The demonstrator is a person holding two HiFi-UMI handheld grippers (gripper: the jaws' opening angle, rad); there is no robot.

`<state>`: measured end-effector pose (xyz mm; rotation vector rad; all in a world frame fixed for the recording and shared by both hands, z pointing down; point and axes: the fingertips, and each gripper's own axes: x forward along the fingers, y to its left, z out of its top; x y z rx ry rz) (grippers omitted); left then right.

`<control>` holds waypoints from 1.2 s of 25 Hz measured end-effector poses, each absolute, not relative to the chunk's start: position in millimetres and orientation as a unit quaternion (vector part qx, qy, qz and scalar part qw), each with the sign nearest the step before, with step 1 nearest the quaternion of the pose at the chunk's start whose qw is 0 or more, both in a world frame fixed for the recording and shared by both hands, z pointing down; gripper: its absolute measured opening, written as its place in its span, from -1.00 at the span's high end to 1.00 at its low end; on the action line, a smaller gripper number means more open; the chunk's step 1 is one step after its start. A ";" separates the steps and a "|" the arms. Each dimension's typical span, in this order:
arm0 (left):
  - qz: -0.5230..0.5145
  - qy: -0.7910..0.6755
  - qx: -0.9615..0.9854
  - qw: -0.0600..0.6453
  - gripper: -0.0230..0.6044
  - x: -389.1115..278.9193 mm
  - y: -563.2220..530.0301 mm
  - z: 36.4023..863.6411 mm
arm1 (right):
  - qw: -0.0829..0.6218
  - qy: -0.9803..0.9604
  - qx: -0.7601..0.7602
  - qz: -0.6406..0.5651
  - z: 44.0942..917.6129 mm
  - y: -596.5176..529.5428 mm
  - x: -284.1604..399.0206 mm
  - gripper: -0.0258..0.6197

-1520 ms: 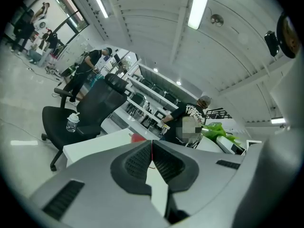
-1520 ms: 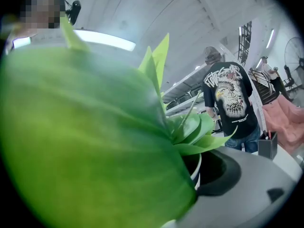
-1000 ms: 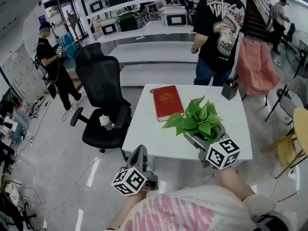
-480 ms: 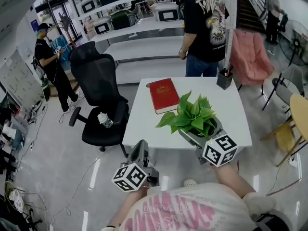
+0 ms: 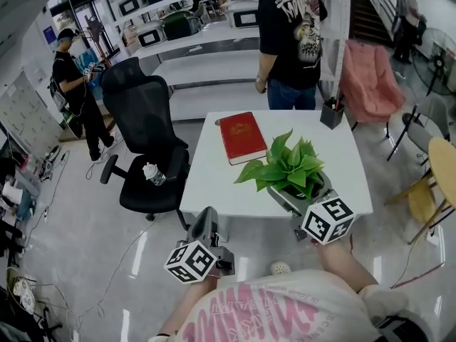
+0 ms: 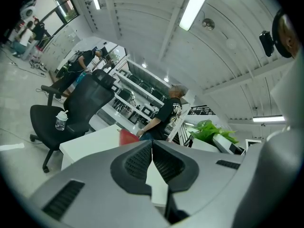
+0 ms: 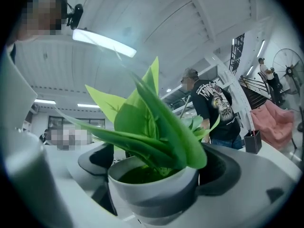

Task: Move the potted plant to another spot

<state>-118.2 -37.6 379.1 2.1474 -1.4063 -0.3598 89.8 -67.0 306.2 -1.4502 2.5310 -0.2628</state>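
The potted plant (image 5: 288,173), broad green leaves in a white pot (image 7: 152,186), is near the front right of the white table (image 5: 214,184). My right gripper (image 5: 298,201) is shut on the pot, one jaw on each side of it. In the right gripper view the leaves (image 7: 152,122) fill the middle. My left gripper (image 5: 205,228) hangs below the table's front edge, off the table, jaws shut with nothing between them. In the left gripper view the plant (image 6: 211,129) shows at the right.
A red book (image 5: 242,137) lies at the table's far left. A black pen holder (image 5: 330,115) stands at the far right corner. A black office chair (image 5: 146,144) with a bottle on its seat is left of the table. A person in a black shirt (image 5: 288,41) stands behind it.
The plant and my right gripper have shifted slightly on the table's front right. The person in the black shirt has moved left behind the table. My left gripper stays put.
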 end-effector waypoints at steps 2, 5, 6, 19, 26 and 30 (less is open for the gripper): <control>-0.132 -0.521 0.798 0.272 0.85 -116.3 -37.7 379.5 | 0.103 0.859 -0.494 -0.088 307.8 -67.4 90.6 -0.81; -0.132 -0.520 0.799 0.271 0.85 -113.1 -38.9 379.6 | 0.102 0.859 -0.494 -0.090 310.4 -69.1 93.0 -0.81; -0.132 -0.520 0.800 0.270 0.85 -112.3 -39.4 379.7 | 0.102 0.859 -0.494 -0.090 311.3 -69.6 93.6 -0.81; -0.142 -0.542 0.781 0.276 0.85 -107.6 -43.4 392.2 | 0.087 0.872 -0.472 -0.099 324.7 -86.3 94.7 -0.81; -0.152 -0.579 0.752 0.275 0.85 -122.7 -50.3 388.6 | 0.078 0.890 -0.435 -0.108 321.0 -113.1 77.7 -0.81; -0.158 -0.597 0.739 0.271 0.85 -127.4 -63.4 389.9 | 0.073 0.901 -0.414 -0.111 324.7 -135.7 69.8 -0.81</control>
